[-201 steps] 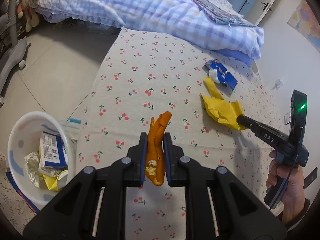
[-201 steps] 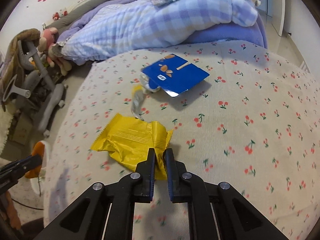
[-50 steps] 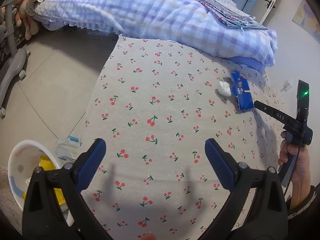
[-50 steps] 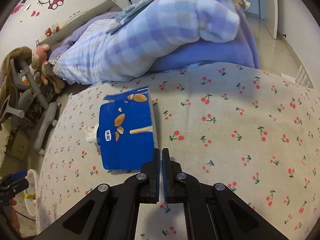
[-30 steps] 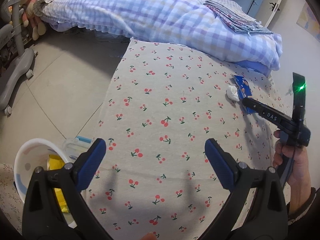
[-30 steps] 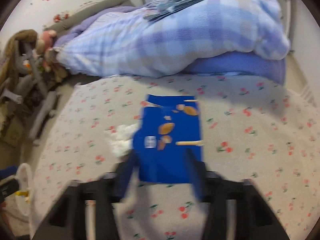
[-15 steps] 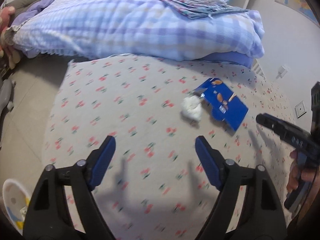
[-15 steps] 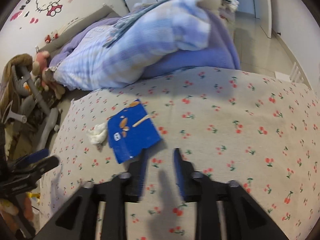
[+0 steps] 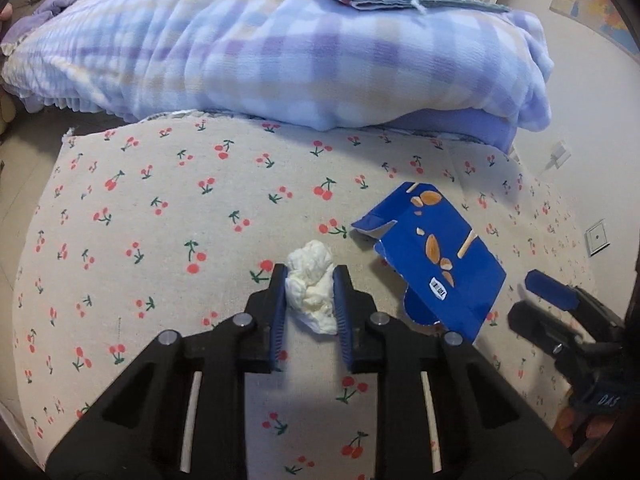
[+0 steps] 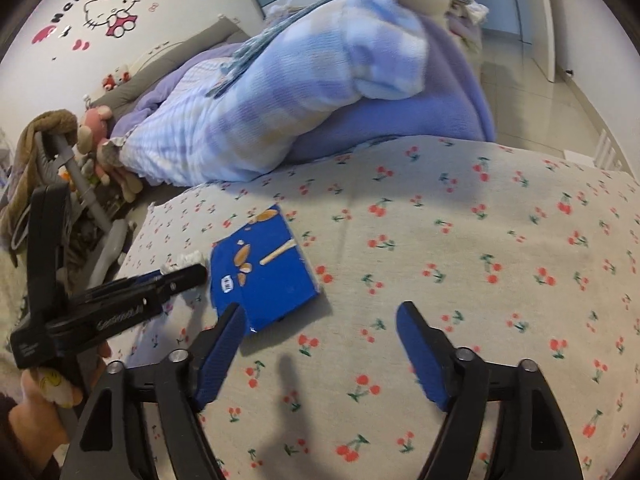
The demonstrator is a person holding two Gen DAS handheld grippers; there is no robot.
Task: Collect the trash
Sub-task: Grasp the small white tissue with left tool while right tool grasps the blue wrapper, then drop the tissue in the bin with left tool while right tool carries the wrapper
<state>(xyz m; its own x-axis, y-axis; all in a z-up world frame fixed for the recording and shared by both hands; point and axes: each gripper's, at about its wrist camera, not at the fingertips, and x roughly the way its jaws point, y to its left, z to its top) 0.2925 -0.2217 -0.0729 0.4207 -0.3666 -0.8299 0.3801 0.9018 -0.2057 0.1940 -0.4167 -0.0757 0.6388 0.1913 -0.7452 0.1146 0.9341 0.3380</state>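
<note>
The left gripper point(image 9: 310, 286) had its 2 fingers closed against a crumpled white tissue point(image 9: 311, 292) lying on the cherry-print counter point(image 9: 160, 240). Just beside it lay a flattened blue snack box point(image 9: 436, 264). The right gripper point(image 10: 320, 344) hovered near the box, fingers spread wide, holding nothing.

The left gripper point(image 9: 308, 292), a black two-finger tool with ribbed blue pads point(image 9: 279, 312), reaches forward and low, its jaws drawn in until both pads press against the sides of a crumpled white wad of tissue point(image 9: 311, 291). The person's left hand point(image 10: 38, 404) is wrapped round its black handle. The right gripper point(image 10: 320, 344), of the same black and blue build, stands with its jaws spread wide, nothing between them.
</note>
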